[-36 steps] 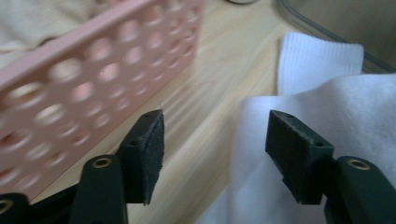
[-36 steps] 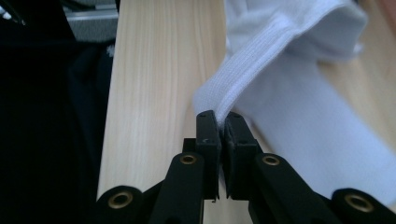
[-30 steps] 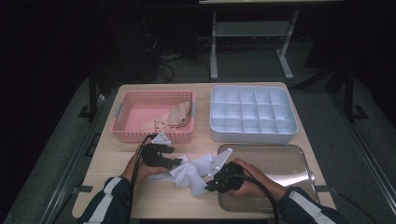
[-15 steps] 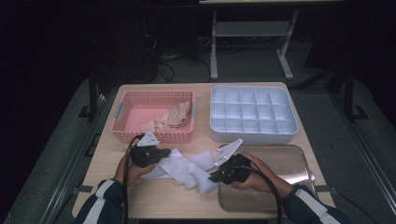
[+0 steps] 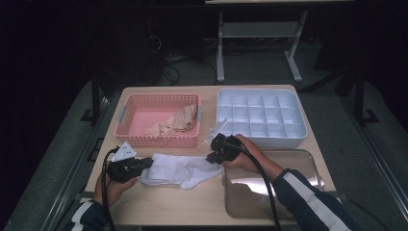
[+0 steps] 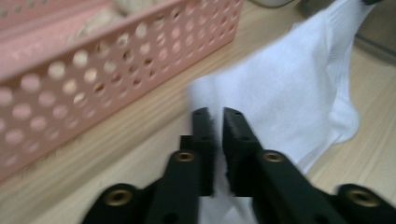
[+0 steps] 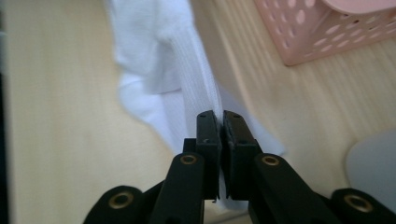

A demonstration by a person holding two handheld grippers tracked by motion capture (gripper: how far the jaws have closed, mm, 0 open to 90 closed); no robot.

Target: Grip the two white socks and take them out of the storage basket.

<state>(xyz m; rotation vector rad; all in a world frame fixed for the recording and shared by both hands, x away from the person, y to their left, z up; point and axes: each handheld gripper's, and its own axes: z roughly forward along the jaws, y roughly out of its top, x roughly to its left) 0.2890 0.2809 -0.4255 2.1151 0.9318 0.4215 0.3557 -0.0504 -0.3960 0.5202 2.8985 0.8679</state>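
White ribbed cotton sock (image 5: pixel 180 169): stretched flat on my light wooden table (image 5: pixel 192 207), in front of the pink perforated plastic basket (image 5: pixel 159 120)
My left hand-held gripper (image 5: pixel 144 163): pinching the sock's left end, jaws just eased slightly
My right hand-held gripper (image 5: pixel 211 158): clamped tight on the sock's right end

one white sock (image 5: pixel 180 169), two grippers (image 5: pixel 139 166) (image 5: pixel 214 155)
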